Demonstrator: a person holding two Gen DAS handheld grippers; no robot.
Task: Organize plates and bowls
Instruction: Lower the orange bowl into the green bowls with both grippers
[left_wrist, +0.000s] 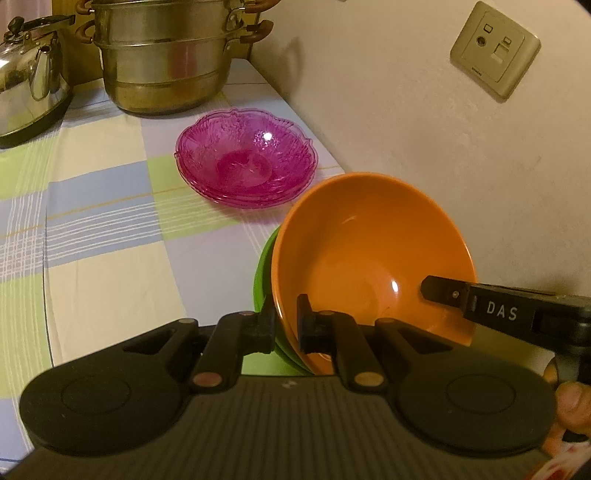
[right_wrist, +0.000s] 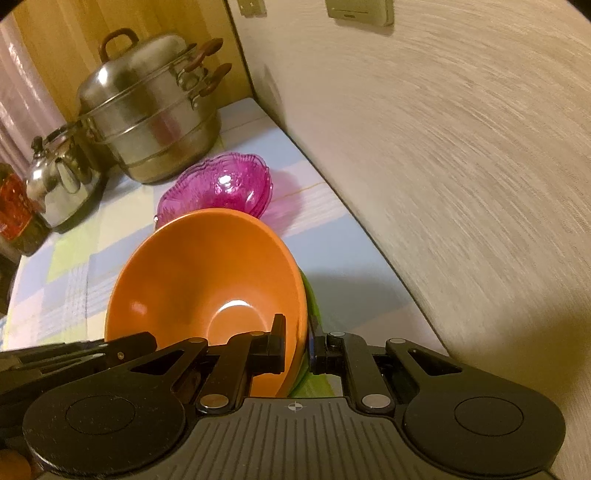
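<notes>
An orange bowl is nested in a green bowl, both held above the checked tablecloth. My left gripper is shut on their left rims, one finger inside the orange bowl, one outside the green one. My right gripper is shut on the opposite rims of the orange bowl and the green bowl; its finger shows in the left wrist view. A stack of pink glass plates lies just beyond, and also shows in the right wrist view.
A steel steamer pot and a steel kettle stand at the back of the table. A wall with a socket plate runs along the right side. A red jar stands at far left.
</notes>
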